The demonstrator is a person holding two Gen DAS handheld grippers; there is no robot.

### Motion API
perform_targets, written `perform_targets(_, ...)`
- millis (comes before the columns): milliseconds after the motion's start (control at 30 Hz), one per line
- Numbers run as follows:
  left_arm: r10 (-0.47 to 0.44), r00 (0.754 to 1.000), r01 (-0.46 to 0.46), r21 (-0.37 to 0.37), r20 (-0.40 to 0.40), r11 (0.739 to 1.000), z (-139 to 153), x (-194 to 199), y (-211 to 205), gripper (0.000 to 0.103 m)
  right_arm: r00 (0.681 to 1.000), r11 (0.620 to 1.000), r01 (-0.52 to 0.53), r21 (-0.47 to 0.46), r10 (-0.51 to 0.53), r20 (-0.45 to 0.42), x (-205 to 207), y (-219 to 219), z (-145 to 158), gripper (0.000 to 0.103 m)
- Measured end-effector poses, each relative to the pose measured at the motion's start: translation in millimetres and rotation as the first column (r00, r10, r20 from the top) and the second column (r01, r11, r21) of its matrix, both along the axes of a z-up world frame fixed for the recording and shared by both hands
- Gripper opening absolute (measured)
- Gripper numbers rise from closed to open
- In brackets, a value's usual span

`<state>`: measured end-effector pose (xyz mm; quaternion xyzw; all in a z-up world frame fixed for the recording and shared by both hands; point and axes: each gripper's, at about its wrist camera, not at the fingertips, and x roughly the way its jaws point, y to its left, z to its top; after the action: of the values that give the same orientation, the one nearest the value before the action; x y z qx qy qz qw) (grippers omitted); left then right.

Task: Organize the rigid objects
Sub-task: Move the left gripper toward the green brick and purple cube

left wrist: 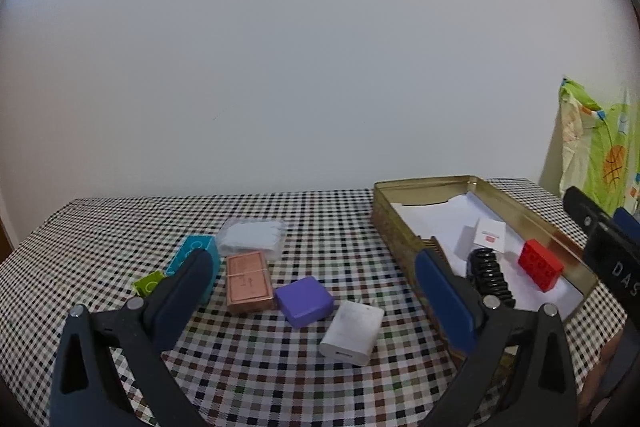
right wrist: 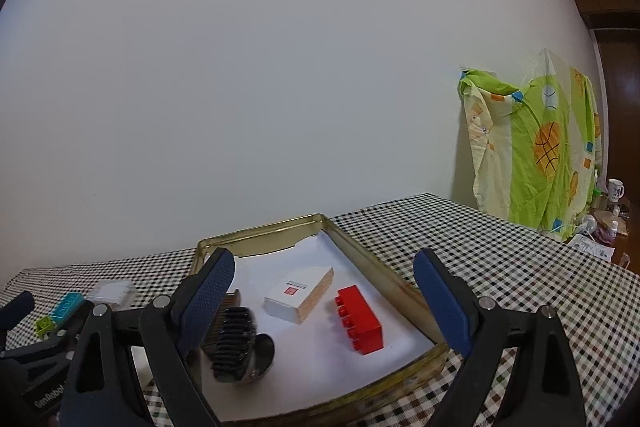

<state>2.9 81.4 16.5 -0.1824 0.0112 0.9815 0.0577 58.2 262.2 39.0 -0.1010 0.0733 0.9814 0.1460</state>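
The table [left wrist: 280,379] is viewed low and close from both wrists, toward the wall, with the tin [left wrist: 404,223] [right wrist: 360,247] shared

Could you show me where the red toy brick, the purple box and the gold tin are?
red toy brick [right wrist: 359,323]: right wrist view, its top face.
purple box [left wrist: 303,301]: left wrist view, its top face.
gold tin [right wrist: 256,229]: right wrist view, its far rim.

Plain white wall [right wrist: 280,87] ahead of the tongs. Checked cloth covers the surface [right wrist: 500,259]. Green patterned sheet [right wrist: 536,147] hangs far right; dark wooden door [right wrist: 616,75] beyond.
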Motion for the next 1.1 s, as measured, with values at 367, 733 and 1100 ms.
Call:
perform_targets(367, -0.030, 0.999, 0.030, 0.015, 0.026, 0.999, -0.6, 0.5, -12.9, 0.103, 0.999, 0.998, -0.047, -0.031, 0.047, 0.009, 5.7, -22.8, -2.3, 0.093)
perform_targets(733, 0.076, 0.994, -0.077, 0.007, 0.078, 0.997, -5.7, -16.3, -71.7, 0.103, 0.992, 0.993, -0.115, -0.031, 0.116, 0.051, -2.3, -58.7, -7.8, 0.093)
perform_targets(1100, 0.191, 0.966, -0.204, 0.060, 0.175, 0.977, -14.9, -40.2, -135.6, 0.102, 0.965, 0.976, -0.219, 0.009, 0.215, 0.152, -25.7, -108.5, -11.6, 0.093)
